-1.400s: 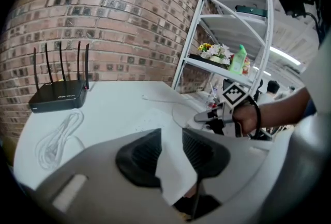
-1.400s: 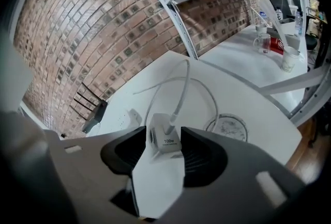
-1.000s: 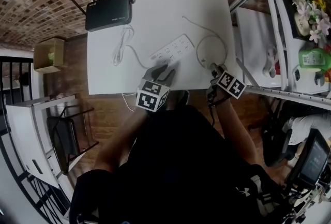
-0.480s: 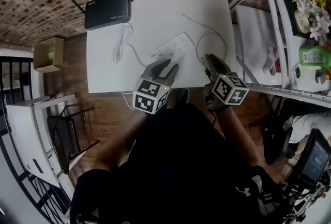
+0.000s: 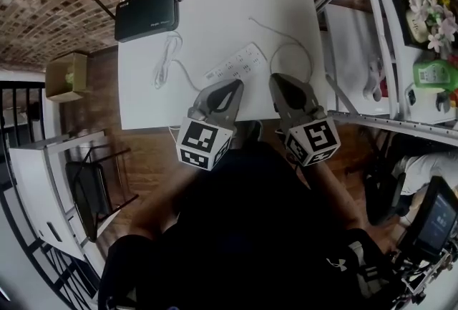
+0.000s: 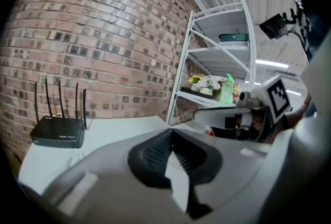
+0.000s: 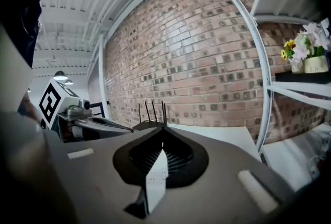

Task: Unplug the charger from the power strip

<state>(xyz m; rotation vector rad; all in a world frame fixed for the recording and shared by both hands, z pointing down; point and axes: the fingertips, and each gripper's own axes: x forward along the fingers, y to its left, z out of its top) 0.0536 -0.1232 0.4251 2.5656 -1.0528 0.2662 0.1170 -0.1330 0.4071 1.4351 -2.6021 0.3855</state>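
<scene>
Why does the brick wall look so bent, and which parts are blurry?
Left gripper view: the wide lens bulges the brick wall, and the closed left claw, near the lens, is soft. Right gripper view: the shelf post bows; the right claw is blurred too. Head view: the table edges curve; fairly sharp.

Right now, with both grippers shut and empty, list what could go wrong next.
1. The loose white cable loop lies just ahead of the right gripper; a forward sweep could snag and drag it.
2. The left gripper hangs near the power strip; a bump could shove it.
3. The shelf frame stands close on the right; a wide swing might hit it.
</scene>
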